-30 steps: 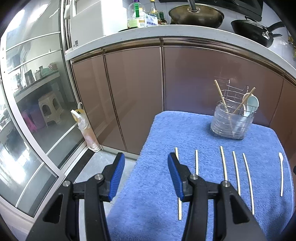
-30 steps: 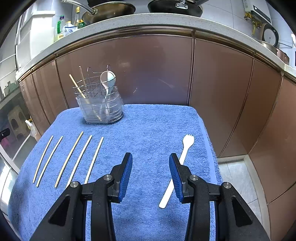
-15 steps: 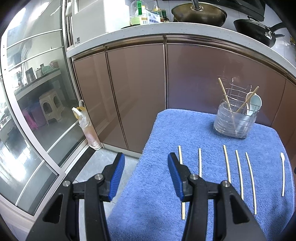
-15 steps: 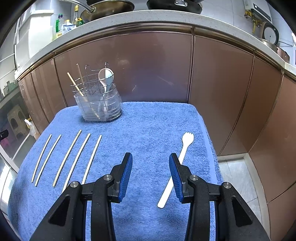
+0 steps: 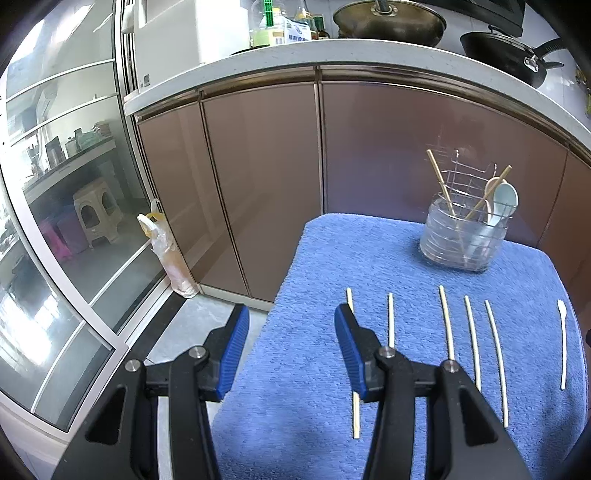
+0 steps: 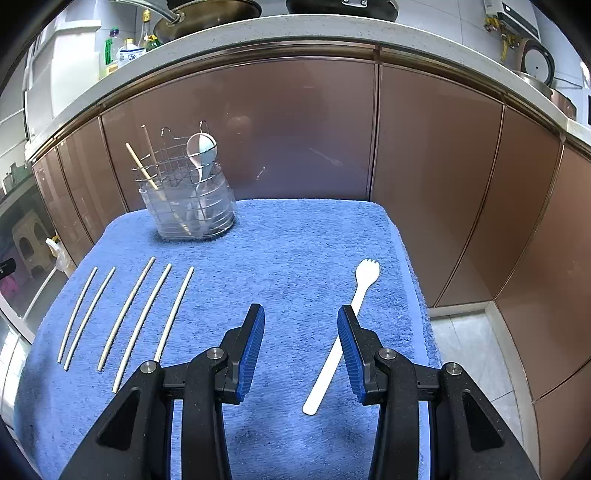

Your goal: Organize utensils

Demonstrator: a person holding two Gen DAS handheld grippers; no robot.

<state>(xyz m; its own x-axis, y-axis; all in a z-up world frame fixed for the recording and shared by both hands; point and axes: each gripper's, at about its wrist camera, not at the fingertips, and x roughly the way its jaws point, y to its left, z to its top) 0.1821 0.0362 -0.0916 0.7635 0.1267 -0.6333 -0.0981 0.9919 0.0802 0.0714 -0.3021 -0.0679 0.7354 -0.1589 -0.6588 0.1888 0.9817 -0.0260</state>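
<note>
Several loose chopsticks (image 6: 142, 314) lie in a row on the blue towel (image 6: 288, 251); they also show in the left wrist view (image 5: 445, 321). A white plastic fork (image 6: 341, 332) lies on the towel's right side, seen edge-on in the left wrist view (image 5: 562, 343). A clear utensil holder (image 6: 188, 206) with chopsticks and a pale spoon stands at the towel's back; it also shows in the left wrist view (image 5: 463, 236). My left gripper (image 5: 291, 347) is open and empty over the towel's left edge. My right gripper (image 6: 301, 350) is open and empty, with the fork's handle just inside its right finger.
Brown cabinet doors (image 6: 295, 129) stand behind the towel under a counter with pans (image 5: 391, 18) and bottles. Glass sliding doors (image 5: 55, 221) and a plastic bag (image 5: 166, 247) are on the left. Tiled floor (image 6: 469, 339) lies off the towel's right edge.
Both grippers have drawn back and risen slightly, so the towel and holder sit a little lower in view. Both stay open and nothing on the towel has moved.
</note>
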